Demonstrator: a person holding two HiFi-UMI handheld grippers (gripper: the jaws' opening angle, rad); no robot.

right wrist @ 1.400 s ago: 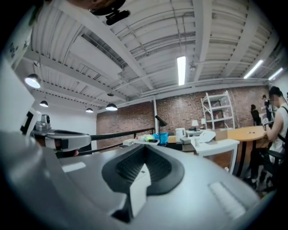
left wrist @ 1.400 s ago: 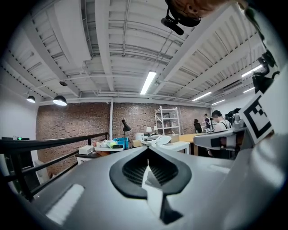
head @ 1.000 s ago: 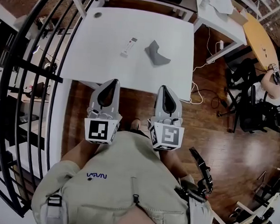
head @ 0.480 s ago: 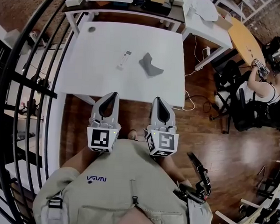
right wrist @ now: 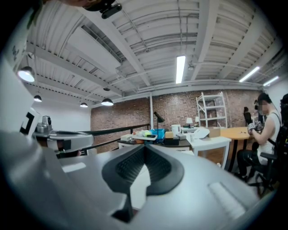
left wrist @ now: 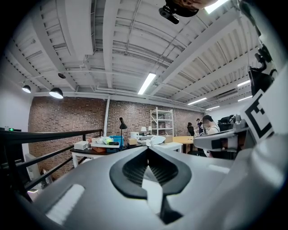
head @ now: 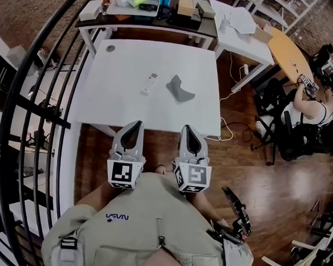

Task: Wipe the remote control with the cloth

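Remote control (head: 149,83) was seen left of the cloth (head: 180,88), cluttered desk (head: 161,27) farther off; left gripper (head: 134,128) and right gripper (head: 187,132) were kept closed, empty, as earlier.

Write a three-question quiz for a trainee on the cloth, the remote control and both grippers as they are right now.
1. True or false: the cloth is draped over the remote control.
2. Pick one. The jaws of the left gripper and the right gripper are: A) shut and empty on both; B) wide open on both; C) shut on the cloth on the left, open on the right.
3. Fill in: cloth and remote control both lie on the white ____.

Key
1. False: they lie apart, the cloth to the right in the head view.
2. A
3. table
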